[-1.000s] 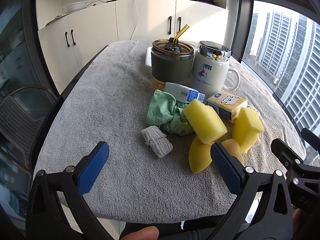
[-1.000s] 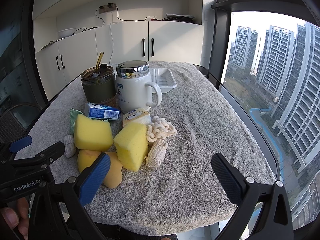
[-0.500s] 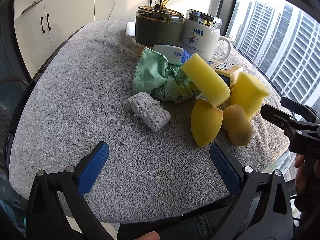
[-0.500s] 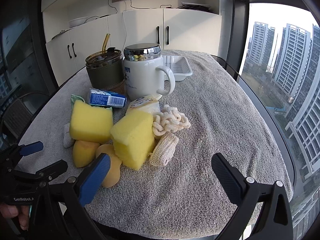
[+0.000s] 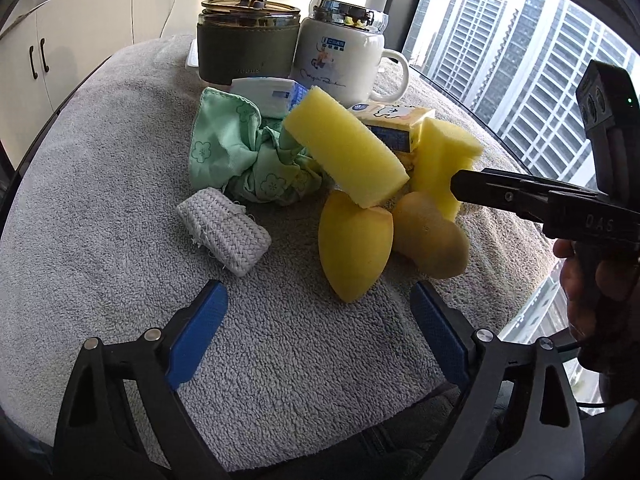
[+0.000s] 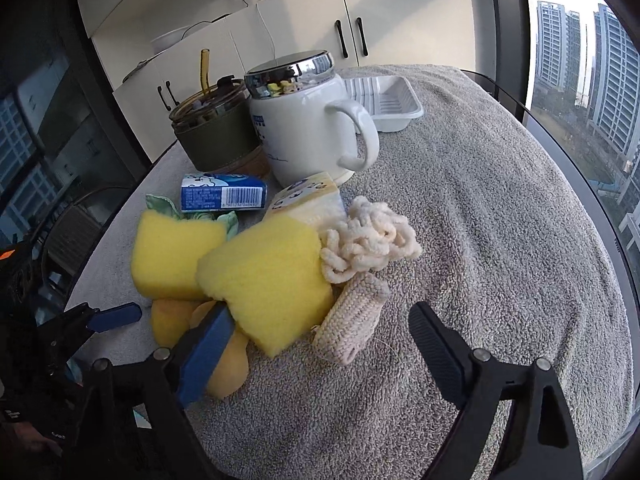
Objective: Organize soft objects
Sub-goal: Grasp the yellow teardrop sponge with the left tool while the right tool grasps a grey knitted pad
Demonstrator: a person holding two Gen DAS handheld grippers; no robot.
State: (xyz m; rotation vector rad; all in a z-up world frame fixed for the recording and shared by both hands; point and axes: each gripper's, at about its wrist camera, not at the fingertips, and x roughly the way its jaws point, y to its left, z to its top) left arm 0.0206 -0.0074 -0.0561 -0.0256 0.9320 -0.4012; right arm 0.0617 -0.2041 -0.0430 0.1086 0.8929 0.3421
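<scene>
Left wrist view, left gripper [image 5: 318, 322] spread wide and empty, yellow sponges [image 5: 344, 152] heaped at one o'clock, woven roll [image 5: 224, 232] at eleven, right gripper [image 6: 320, 344] wide open around cream knit roll [image 6: 352, 324].

Bare towel [image 6: 500, 208] rt; mug [image 6: 308, 136] & tumbler [image 6: 216, 136] behind sponges [image 6: 268, 276].

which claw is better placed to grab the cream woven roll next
Right. The right claw is open with the cream woven roll lying between its fingers. The left claw is also open, but faces the teardrop sponge across the pile.
</scene>
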